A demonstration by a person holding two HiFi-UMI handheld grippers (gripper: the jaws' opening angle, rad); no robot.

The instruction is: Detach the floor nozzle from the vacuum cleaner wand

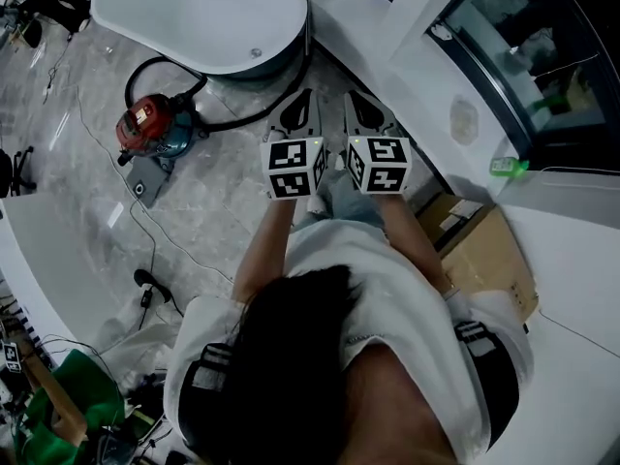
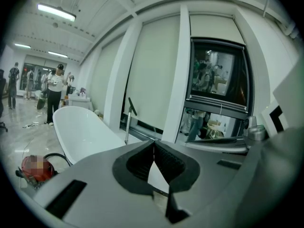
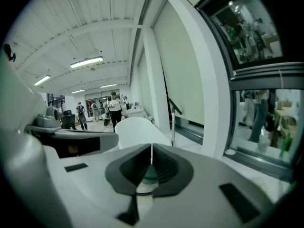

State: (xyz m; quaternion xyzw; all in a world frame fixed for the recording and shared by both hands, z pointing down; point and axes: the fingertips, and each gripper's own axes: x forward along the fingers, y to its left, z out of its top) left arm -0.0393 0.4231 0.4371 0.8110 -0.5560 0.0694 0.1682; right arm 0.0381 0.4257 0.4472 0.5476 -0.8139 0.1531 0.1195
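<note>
A red canister vacuum cleaner (image 1: 150, 124) stands on the marble floor left of centre, with a flat grey nozzle-like piece (image 1: 148, 179) just in front of it. Its black hose (image 1: 247, 120) curves along the base of the white bathtub (image 1: 203, 17). A thin upright rod with a dark angled top (image 2: 127, 122) stands at the tub's end. My left gripper (image 1: 302, 95) and right gripper (image 1: 356, 97) are held side by side in the air, well short of the vacuum, both shut and empty. The red canister (image 2: 34, 169) shows low at the left in the left gripper view.
A cardboard box (image 1: 484, 250) sits on the floor at my right, below a dark window (image 1: 523, 56) with a white ledge. A thin cable (image 1: 145, 231) trails over the floor at left. Several people stand far off across the room (image 3: 114, 109).
</note>
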